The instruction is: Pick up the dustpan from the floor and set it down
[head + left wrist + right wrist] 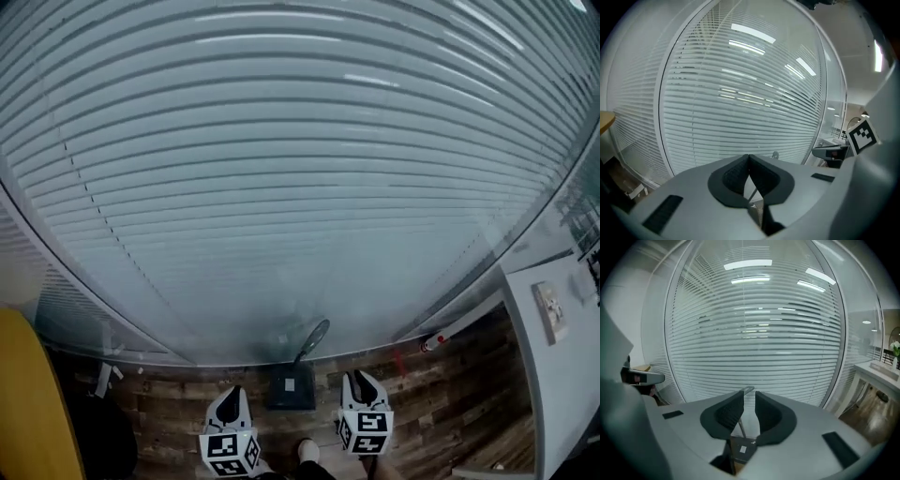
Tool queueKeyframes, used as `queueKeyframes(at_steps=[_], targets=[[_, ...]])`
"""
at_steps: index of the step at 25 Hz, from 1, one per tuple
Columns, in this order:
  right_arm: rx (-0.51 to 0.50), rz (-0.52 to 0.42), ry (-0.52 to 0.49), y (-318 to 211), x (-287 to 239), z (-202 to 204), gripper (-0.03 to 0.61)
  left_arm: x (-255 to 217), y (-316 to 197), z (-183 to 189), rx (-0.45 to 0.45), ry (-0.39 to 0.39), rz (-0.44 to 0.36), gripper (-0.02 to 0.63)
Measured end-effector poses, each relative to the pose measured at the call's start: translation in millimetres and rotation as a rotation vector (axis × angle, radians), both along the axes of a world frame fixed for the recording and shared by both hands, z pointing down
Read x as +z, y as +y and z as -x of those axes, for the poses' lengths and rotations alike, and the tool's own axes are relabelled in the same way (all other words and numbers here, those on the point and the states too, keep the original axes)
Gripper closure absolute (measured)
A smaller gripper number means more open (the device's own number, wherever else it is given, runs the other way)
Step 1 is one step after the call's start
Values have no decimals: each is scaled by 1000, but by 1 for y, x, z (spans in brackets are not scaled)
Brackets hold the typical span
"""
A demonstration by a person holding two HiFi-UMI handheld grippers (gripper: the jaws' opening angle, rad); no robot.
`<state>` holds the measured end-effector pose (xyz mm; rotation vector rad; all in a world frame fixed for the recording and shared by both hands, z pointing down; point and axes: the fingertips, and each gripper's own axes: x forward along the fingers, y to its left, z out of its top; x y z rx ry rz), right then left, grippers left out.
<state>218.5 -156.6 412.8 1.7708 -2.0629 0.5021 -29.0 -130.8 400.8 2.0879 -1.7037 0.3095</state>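
The dark dustpan (291, 386) stands on the wooden floor, its long handle (312, 337) leaning up against the glass wall. In the head view, my left gripper (233, 392) hangs in the air to its left and my right gripper (362, 377) to its right; neither touches it. The left gripper (749, 158) is shut, its pads meeting with nothing between them. The right gripper (749, 399) is open by a narrow gap. Through that gap the dustpan (742, 446) and its handle (748, 390) show farther off, not between the pads.
A glass wall with closed blinds (300, 187) fills the view ahead. At the right stands a white desk (562, 375), and a yellow tabletop (28, 403) is at the left above a dark bag (98, 431). A red-and-white object (436, 341) lies by the glass. My shoe (307, 452) is near the dustpan.
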Motion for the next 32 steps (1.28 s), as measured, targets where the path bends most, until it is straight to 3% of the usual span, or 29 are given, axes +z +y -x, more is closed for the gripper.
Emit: queueKeyframes(at_steps=[6,11,14,21,25,32], targets=[[18,-4,-25,28,-39,-22,543,-43,19,-11,-17,51,-52,595],[31,-64,-61,30,-85,-36,545,-97,13,-26,44,30,-152,595],[42,-105,-49,23,-109,-42,545,-119,4,-31,60,13,-165,595],[24,-125,-32,17,-119,-34,545,-129,0,-31,52,13,-191,595],[26,-140,31,20,-126,-35,546,-132,0,-31,57,1,-191,595],[52,-119,24,19,-118,-36,546,-130,-7,-30,75,-2,-191,595]])
